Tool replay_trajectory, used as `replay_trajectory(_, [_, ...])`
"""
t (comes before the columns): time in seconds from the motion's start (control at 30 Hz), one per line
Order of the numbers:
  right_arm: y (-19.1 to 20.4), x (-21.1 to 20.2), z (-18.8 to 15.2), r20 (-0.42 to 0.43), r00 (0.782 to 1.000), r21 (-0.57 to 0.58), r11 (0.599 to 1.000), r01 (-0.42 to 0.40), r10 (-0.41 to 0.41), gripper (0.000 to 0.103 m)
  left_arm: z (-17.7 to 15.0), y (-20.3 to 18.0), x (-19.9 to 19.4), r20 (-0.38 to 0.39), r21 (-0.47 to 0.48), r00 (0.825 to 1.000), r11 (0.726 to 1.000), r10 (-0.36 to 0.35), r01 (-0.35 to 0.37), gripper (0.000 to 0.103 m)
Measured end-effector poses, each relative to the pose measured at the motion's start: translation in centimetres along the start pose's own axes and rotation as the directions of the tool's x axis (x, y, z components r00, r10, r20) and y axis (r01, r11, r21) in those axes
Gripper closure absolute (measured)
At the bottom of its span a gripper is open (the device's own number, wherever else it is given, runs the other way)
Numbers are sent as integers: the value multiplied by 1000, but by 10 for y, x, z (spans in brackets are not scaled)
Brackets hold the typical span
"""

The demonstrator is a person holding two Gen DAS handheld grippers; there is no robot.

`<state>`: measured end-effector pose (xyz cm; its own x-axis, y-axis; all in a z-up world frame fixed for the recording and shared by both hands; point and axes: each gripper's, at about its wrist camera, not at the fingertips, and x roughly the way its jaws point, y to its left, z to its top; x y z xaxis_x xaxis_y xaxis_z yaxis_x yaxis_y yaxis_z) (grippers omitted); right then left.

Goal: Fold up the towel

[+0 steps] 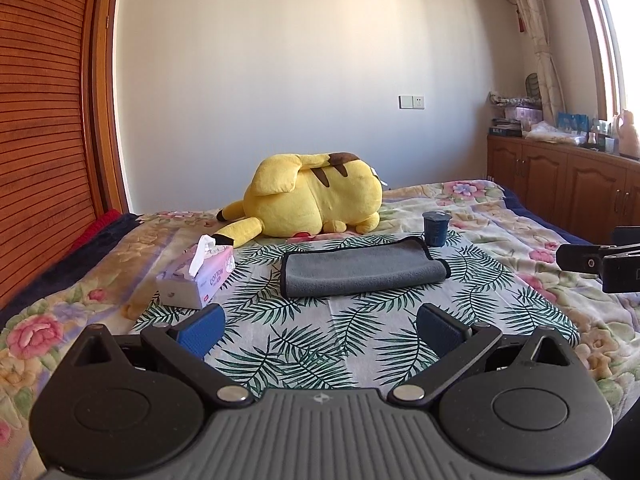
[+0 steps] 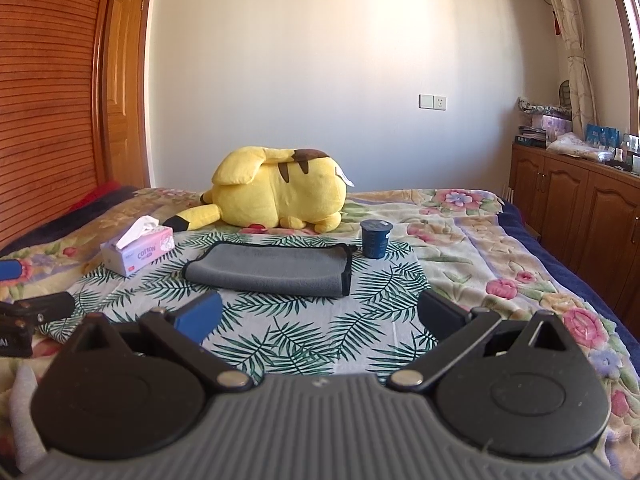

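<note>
A grey towel (image 1: 360, 270) with black edging lies folded on the palm-leaf cloth (image 1: 304, 344) on the bed; it also shows in the right wrist view (image 2: 272, 270). My left gripper (image 1: 320, 326) is open and empty, held above the cloth short of the towel's near edge. My right gripper (image 2: 318, 316) is open and empty too, just short of the towel's near edge. The right gripper shows at the right edge of the left wrist view (image 1: 600, 260), and the left gripper at the left edge of the right wrist view (image 2: 24, 312).
A yellow plush toy (image 1: 316, 200) lies behind the towel. A tissue box (image 1: 198, 276) sits left of it, a dark blue cup (image 1: 436, 228) at its far right corner. Wooden cabinets (image 1: 560, 188) line the right wall, a slatted wooden headboard (image 1: 40, 120) the left.
</note>
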<state>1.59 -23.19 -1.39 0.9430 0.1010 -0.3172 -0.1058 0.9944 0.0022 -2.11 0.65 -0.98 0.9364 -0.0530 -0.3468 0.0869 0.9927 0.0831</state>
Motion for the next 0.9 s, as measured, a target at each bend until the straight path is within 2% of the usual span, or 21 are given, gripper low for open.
replay_trajectory(0.9, [-1, -1, 2, 3, 1000, 6, 1000, 2, -2, 0, 1, 0, 0, -3, 2, 1000, 1000, -1, 1, 16])
